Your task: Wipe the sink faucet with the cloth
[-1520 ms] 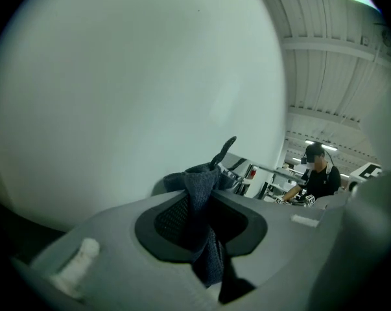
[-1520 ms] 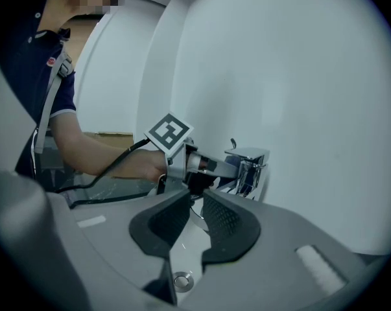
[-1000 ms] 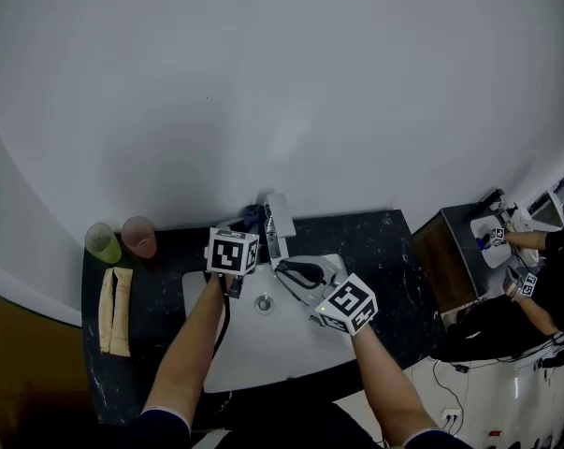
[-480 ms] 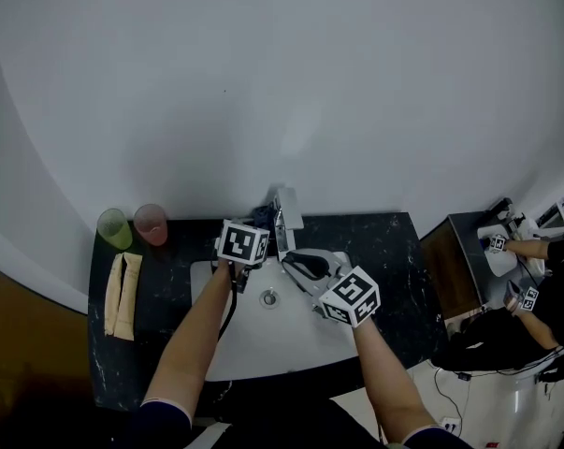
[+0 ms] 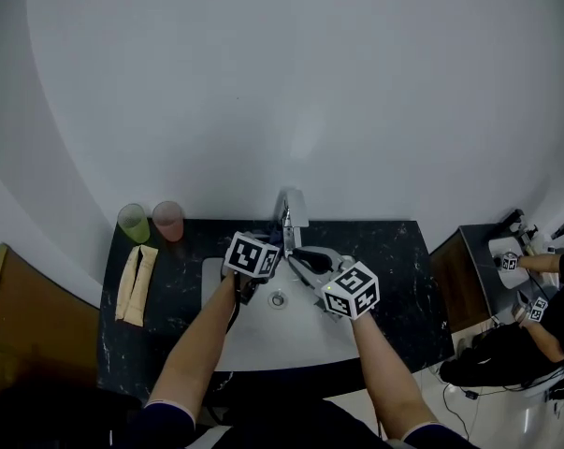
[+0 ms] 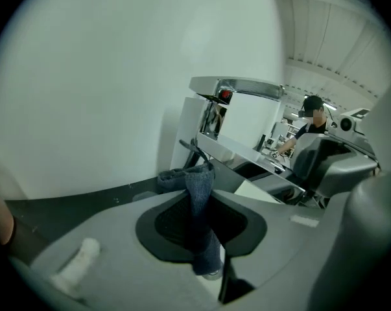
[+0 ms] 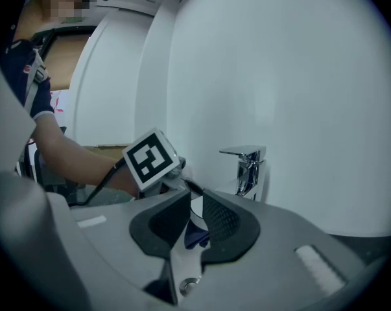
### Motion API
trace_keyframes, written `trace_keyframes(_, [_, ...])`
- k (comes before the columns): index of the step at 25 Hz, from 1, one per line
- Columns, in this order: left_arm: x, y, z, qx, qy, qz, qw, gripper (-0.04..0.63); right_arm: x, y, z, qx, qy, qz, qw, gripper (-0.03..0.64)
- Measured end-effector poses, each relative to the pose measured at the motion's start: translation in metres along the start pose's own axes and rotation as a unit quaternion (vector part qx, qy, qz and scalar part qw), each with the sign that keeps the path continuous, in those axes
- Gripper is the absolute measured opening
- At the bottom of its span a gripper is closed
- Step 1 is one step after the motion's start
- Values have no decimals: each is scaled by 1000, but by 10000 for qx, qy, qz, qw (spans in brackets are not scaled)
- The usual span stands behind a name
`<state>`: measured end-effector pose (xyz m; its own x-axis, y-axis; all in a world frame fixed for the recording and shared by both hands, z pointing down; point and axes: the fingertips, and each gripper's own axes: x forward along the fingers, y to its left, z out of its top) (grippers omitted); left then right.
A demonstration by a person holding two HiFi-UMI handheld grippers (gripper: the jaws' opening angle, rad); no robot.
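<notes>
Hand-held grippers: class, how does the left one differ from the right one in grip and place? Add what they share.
The left hand-held gripper is shut on a blue cloth; the right hand-held gripper holds nothing, its jaws closing. In the head view the left one sits left of the faucet, the right one to its right. Both are over the white sink and aim at the faucet.

A washroom: white sink (image 5: pixel 263 337) and chrome faucet (image 5: pixel 292 210) set in dark countertop (image 5: pixel 396 251).

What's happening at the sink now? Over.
Left gripper jaws shut on blue textured cloth, close by chrome sink faucet. Right gripper jaws closing, empty. Nothing in the way.
</notes>
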<state>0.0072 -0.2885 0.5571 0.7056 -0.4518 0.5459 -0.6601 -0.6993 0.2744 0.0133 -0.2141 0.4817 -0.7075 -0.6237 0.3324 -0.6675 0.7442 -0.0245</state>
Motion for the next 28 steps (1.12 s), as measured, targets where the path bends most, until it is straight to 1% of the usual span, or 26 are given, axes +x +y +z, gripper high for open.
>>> trace_keyframes(3, [-14,-9,-4,-3,-133,73,9999,66,0,-3,0,162,-80,-27,9998,55])
trace_keyframes(7, [-42,-21,-7,-69,-366,232,9990,66,-1,-10,1,370,-200,-145,9990,2])
trace_keyframes(13, [-75,-31,-10,-76,-536,603,9967,67,-3,-9,1,266,-197,-142,9994,2])
trace_keyframes(17, [-94,-36,-10,-92,-725,874,9935,67,-17,0,10,220,-416,-58,9989,2])
trace_keyframes(23, [-124,-55,12,-96,-1447,1018,9842,69,-45,6,37,165,-907,-35,9957,2])
trace_keyframes(28, [-144,-75,28,-59,-1896,1003,9767,69,-63,9,57,133,-1211,-43,9925,2])
